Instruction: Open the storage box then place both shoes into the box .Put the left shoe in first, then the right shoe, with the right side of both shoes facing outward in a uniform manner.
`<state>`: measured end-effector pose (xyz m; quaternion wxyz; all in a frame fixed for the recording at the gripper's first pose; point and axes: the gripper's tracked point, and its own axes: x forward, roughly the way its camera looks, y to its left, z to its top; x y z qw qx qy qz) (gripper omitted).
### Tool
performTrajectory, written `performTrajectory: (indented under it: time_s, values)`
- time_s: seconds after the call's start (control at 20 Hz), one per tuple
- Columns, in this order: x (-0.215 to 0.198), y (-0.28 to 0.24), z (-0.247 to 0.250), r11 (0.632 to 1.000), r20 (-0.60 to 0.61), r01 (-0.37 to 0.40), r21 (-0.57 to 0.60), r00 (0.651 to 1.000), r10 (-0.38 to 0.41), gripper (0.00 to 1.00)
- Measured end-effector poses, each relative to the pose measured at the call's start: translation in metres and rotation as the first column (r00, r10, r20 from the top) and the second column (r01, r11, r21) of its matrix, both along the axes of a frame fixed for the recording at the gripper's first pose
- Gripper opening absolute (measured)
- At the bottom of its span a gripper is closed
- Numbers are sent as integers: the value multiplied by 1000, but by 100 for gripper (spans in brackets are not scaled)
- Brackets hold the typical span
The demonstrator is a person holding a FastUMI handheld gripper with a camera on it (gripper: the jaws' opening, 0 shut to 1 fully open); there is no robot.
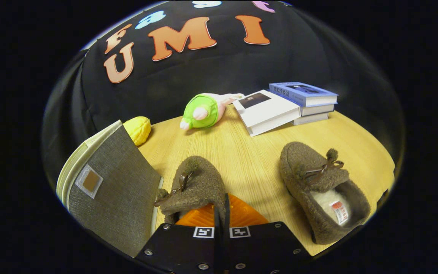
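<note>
The gripper (222, 213) is closed on the heel edge of the left slipper (196, 182), beside the storage box (116, 190); being soft, light and fuzzy, it is best pinched firmly at this rim.

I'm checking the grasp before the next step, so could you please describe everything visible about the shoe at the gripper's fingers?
The left shoe is a brown, fuzzy, felt-like slipper with a thin dark bow and pompoms on top. It sits upright on the wooden table, toe pointing away, beside the grey fabric storage box, and seems to touch the box's open flap. The gripper is closed on the shoe's upper edge at the opening, both fingers pressing on it and hiding its rear. The right shoe lies apart.
</note>
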<state>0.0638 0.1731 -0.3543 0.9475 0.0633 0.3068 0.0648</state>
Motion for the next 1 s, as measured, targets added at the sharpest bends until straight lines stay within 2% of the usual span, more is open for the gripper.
performTrajectory:
  time_s: [0.3, 0.65, 0.85, 1.0]
  values:
    - [-1, 4, 41, 1000, 74, 12, 20, 997, -13, 0]
    - [-4, 27, 127, 997, 166, 9, 78, 986, -22, 0]
    - [-11, 58, 171, 990, 202, -9, 143, 979, -20, 0]
    - [-20, 96, 190, 986, 204, -43, 161, 979, 10, 0]
